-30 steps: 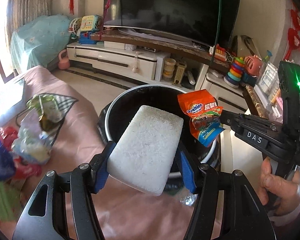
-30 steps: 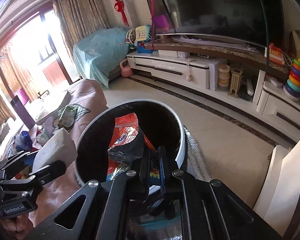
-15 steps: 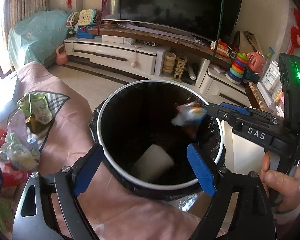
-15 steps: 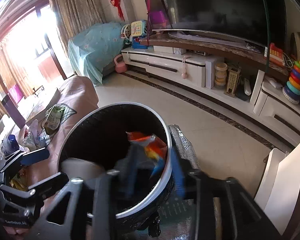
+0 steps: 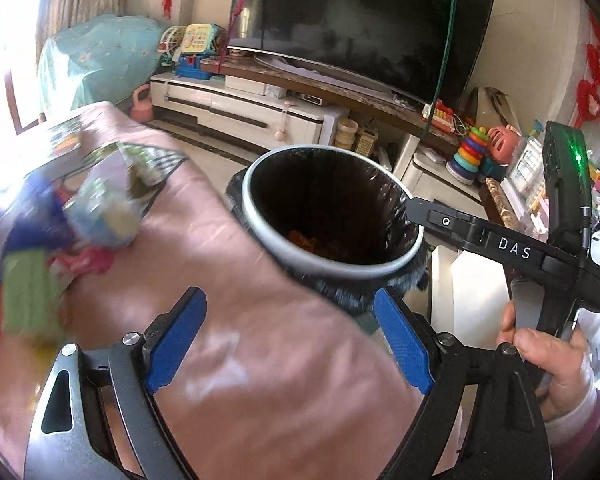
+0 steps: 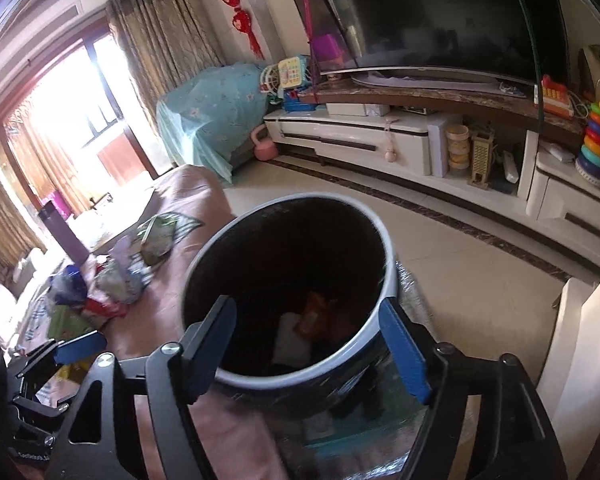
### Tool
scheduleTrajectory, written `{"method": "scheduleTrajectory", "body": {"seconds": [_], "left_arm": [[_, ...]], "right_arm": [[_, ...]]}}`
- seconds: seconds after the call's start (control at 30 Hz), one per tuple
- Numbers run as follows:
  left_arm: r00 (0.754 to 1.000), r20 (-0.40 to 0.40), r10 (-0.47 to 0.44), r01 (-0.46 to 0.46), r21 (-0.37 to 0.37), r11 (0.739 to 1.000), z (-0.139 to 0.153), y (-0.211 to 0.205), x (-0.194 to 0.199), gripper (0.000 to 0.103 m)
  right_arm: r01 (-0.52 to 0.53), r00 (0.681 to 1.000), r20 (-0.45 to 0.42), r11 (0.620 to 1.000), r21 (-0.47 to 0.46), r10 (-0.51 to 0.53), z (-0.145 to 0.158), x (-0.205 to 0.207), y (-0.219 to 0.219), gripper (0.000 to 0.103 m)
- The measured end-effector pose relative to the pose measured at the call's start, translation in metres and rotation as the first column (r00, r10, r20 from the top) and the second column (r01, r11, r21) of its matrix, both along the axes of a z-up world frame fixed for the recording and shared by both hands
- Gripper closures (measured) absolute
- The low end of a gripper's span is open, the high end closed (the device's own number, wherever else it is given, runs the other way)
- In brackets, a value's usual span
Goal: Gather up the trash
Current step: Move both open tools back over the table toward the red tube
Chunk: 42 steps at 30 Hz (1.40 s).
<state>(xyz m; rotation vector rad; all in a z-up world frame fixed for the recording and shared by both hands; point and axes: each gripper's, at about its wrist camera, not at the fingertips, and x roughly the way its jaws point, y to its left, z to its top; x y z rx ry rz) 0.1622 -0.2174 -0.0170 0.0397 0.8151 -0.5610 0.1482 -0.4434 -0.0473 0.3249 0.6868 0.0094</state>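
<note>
A black trash bin with a white rim (image 5: 396, 264) (image 6: 390, 276) stands beside the pink-covered couch. Inside it lie a white foam block (image 6: 290, 340) and an orange snack wrapper (image 6: 314, 314), also seen in the left wrist view (image 5: 300, 238). My left gripper (image 5: 286, 342) is open and empty over the pink cover (image 5: 260, 352), near the bin. My right gripper (image 6: 314, 344) is open and empty above the bin's near rim; it also shows in the left wrist view (image 5: 416, 206). A pile of wrappers and packets (image 5: 72, 224) (image 6: 112, 280) lies on the couch to the left.
A TV stand (image 6: 380, 140) with a large TV (image 5: 360, 28) runs along the far wall, with toys (image 5: 470, 152) on it. A pink kettlebell (image 6: 264, 146) sits on the tiled floor. A dark bottle (image 6: 62, 236) stands by the window.
Both grippers opened and dropped the foam block and the orange wrapper into the bin. My left gripper has since swung back over the couch; the right one stays above the bin.
</note>
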Motion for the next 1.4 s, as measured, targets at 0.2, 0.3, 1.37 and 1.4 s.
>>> {"method": "scheduleTrajectory", "body": {"seconds": [0.2,0.3,1.37,1.4], "left_arm": [[0.999,-0.008,0.05,-0.051,-0.012,0.999,-0.005,0.047,-0.029,0.015],[0.996,-0.019,0.083,-0.083,-0.021,0.996,-0.008,0.071,-0.037,0.015],[0.936,0.05,0.347,-0.351,0.105,0.931,-0.029,0.264,-0.024,0.015],[0.938,0.053,0.343,-0.347,0.113,0.931,-0.029,0.266,-0.02,0.015]], "right_arm": [[-0.022,1.0,-0.001,0.999,0.034,0.022,-0.006,-0.019,0.023,0.023],[-0.041,0.999,-0.003,0.998,0.049,0.041,-0.008,-0.028,0.037,0.023],[-0.402,0.913,-0.054,0.914,0.048,0.404,-0.03,-0.02,0.231,0.014],[-0.401,0.913,-0.056,0.915,0.047,0.403,-0.03,-0.017,0.233,0.014]]}}
